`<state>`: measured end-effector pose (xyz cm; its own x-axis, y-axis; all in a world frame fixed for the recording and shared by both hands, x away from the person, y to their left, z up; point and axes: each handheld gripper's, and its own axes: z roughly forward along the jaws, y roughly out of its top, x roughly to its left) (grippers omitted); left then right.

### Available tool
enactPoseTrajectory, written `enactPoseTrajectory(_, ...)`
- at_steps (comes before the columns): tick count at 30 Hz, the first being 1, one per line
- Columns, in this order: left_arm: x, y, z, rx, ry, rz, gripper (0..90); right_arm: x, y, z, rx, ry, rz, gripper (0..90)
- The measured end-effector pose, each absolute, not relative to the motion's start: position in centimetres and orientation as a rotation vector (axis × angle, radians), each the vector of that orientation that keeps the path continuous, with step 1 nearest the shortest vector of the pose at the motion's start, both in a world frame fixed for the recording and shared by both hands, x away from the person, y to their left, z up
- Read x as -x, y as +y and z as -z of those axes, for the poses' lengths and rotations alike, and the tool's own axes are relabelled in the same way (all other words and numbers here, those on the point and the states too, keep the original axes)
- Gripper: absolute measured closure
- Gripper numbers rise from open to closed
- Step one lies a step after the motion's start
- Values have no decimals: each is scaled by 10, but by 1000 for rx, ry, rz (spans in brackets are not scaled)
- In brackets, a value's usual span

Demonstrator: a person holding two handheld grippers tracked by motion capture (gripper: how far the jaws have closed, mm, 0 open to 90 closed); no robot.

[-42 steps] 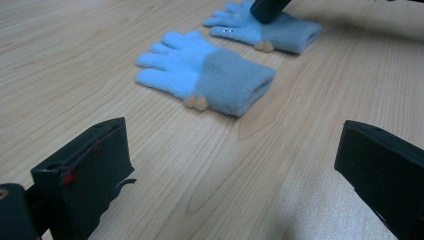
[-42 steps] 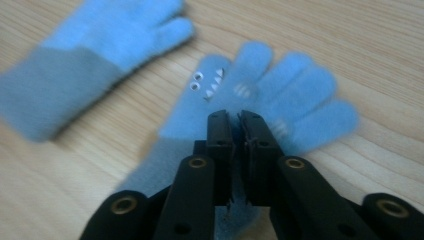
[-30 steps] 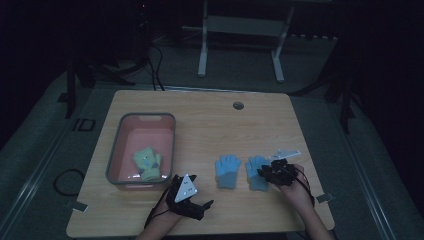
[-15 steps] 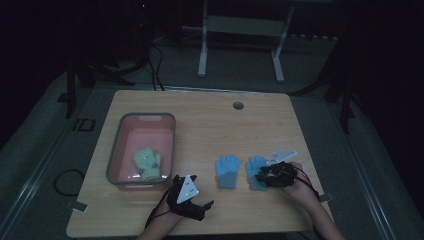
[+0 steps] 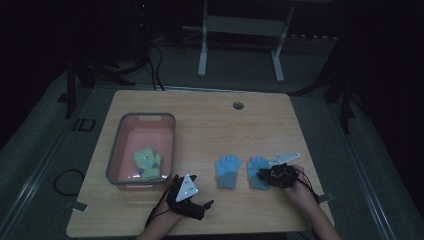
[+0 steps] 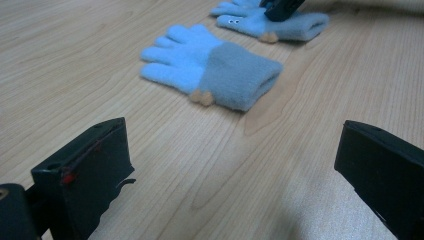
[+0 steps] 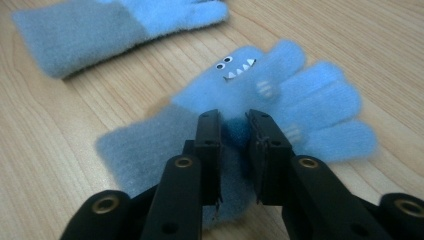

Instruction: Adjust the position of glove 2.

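The right gripper (image 7: 234, 131) has just been closing; its fingers now pinch the monster glove (image 7: 250, 105) on the counter (image 5: 210, 120). The left gripper (image 6: 235, 165) stays wide open, empty, near the other glove (image 6: 210, 67).

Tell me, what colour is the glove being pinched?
Light blue with a grey-blue cuff and a small monster face, the glove shows best in the right gripper view.

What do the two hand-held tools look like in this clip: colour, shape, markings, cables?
Both are black with two blocky jaws. The left tool carries a grey three-cornered plate with small dots on top; the right tool has a similar pale plate. A dark cable trails from the left one. Round rivets show on the right tool's arms.
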<state>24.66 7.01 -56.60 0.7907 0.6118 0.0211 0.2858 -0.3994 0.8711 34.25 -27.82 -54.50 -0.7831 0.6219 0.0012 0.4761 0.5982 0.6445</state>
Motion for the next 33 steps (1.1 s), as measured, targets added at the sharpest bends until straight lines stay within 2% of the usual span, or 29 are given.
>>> enactPoseTrajectory(5,-246,70,566,-1999,671,-422,17,-341,-275,543,-925,2609,-915,831)
enactPoseTrajectory(11,-247,70,566,-2002,671,-414,17,-340,-278,533,-963,2589,-934,856)
enactPoseTrajectory(33,-247,70,566,-2001,668,-417,17,-331,-264,437,-897,2450,-1102,858)
